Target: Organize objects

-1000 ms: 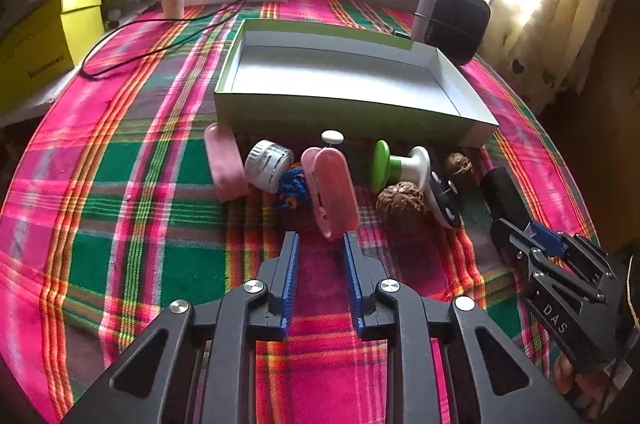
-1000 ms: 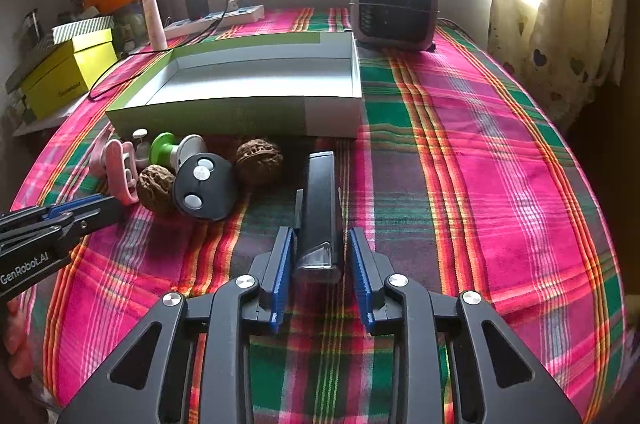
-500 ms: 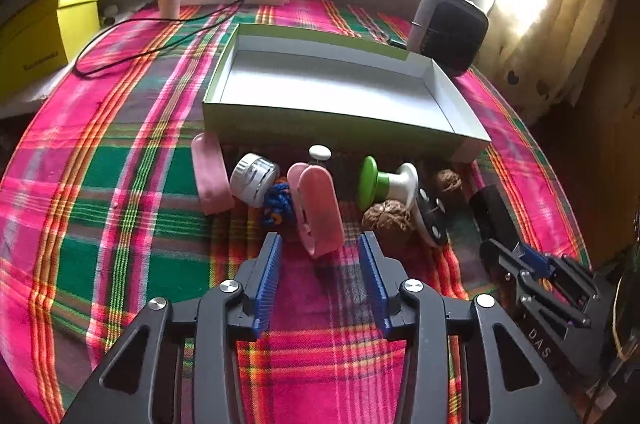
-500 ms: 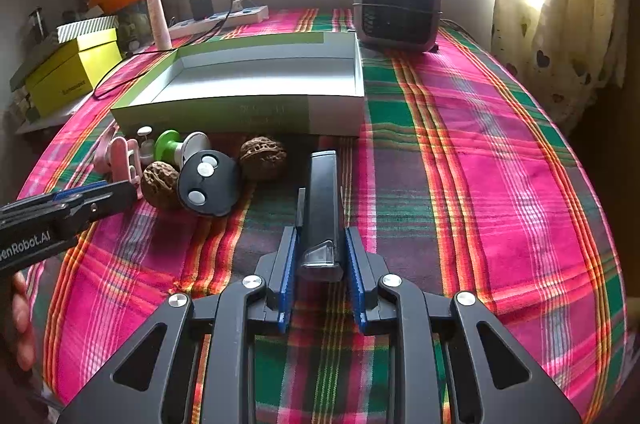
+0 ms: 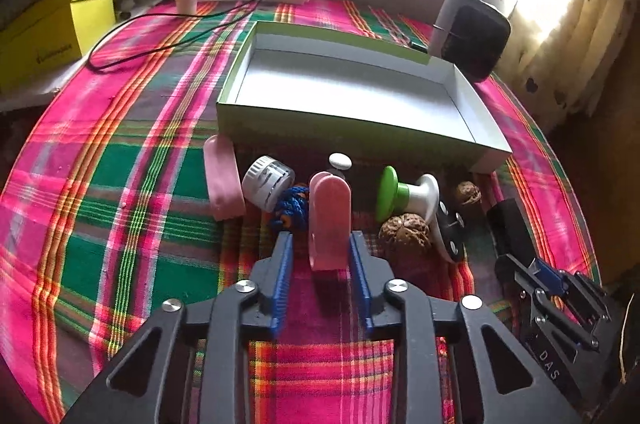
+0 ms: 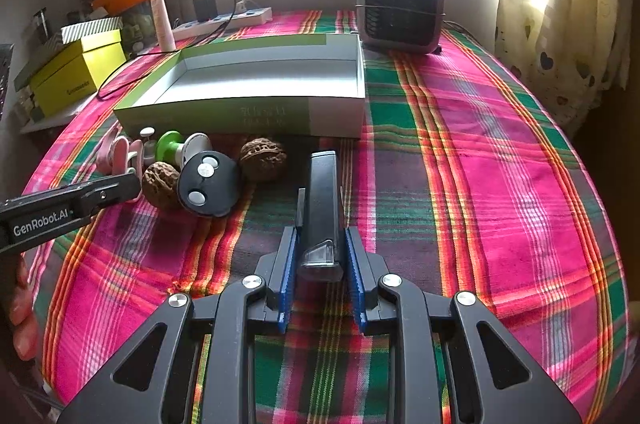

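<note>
Two grippers work before the box (image 5: 352, 136): left gripper (image 5: 322, 264) open around the pink clip (image 5: 330, 220); right gripper (image 6: 322, 264) clamps the black case (image 6: 320, 200).

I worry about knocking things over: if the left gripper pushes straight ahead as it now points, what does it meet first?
The left gripper already straddles the pink clip; that comes first, probably then the small white knob and the box's front wall.
</note>
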`<state>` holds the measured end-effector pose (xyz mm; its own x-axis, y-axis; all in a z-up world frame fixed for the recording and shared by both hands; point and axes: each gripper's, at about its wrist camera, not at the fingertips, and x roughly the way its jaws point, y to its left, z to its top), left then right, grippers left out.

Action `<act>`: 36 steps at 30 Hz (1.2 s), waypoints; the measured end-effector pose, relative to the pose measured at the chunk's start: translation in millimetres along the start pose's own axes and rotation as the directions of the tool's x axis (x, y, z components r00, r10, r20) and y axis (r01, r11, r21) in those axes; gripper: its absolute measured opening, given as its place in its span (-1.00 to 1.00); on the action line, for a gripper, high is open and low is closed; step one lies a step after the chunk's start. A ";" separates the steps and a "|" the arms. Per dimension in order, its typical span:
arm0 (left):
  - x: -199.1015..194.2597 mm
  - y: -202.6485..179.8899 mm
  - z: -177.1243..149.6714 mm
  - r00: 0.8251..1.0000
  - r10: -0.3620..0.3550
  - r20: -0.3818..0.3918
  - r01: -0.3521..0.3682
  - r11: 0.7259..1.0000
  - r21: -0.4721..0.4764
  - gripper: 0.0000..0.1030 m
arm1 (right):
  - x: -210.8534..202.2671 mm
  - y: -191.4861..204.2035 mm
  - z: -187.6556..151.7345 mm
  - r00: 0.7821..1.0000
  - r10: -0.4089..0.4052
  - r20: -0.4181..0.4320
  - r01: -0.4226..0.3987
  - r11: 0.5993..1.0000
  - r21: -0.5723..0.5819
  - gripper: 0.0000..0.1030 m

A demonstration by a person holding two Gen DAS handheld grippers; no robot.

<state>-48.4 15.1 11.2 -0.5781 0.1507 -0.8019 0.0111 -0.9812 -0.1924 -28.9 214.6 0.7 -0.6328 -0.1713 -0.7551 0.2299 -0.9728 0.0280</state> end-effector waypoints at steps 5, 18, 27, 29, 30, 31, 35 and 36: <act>-4.7 0.2 -5.9 1.000 0.002 0.004 -0.002 0.999 0.033 -0.68 | -0.3 0.1 -0.2 1.000 -0.002 0.003 0.003 1.000 -0.002 -0.52; -18.8 1.5 -20.4 1.000 0.000 -0.027 0.003 0.995 0.102 -0.68 | -3.2 -2.2 -3.6 1.000 -0.003 0.005 0.003 1.000 -0.003 -0.52; -19.5 6.6 -25.3 0.999 -0.009 -0.034 0.012 0.995 0.095 -0.67 | -10.4 -2.7 -11.3 1.000 -0.006 0.004 0.006 1.000 -0.008 -0.52; -19.2 5.9 -25.3 0.999 -0.017 -0.032 0.020 0.995 0.095 -0.54 | -11.4 -4.1 -13.0 1.000 -0.002 0.003 0.002 1.000 -0.004 -0.52; -18.8 5.2 -24.9 0.999 -0.020 -0.030 0.023 0.995 0.098 -0.40 | -11.7 -5.1 -13.4 1.000 0.000 0.004 0.000 1.000 0.000 -0.52; -18.5 4.1 -24.7 1.000 -0.017 -0.024 0.020 0.995 0.101 -0.30 | -11.9 -5.1 -13.8 1.000 0.001 0.005 -0.001 1.000 0.001 -0.52; -14.6 1.5 -21.3 1.000 -0.011 -0.011 0.012 0.994 0.109 -0.24 | -11.4 -6.0 -13.4 1.000 0.006 0.008 -0.006 1.000 0.009 -0.52; -13.4 0.7 -20.2 1.000 -0.006 -0.005 0.006 0.993 0.115 -0.24 | -10.9 -5.1 -12.7 1.000 0.003 0.007 -0.003 1.000 0.001 -0.52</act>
<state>-24.2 14.8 10.4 -0.5742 0.1569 -0.8036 -0.0863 -0.9876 -0.1311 -13.8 223.4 0.5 -0.6374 -0.1757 -0.7502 0.2313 -0.9724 0.0312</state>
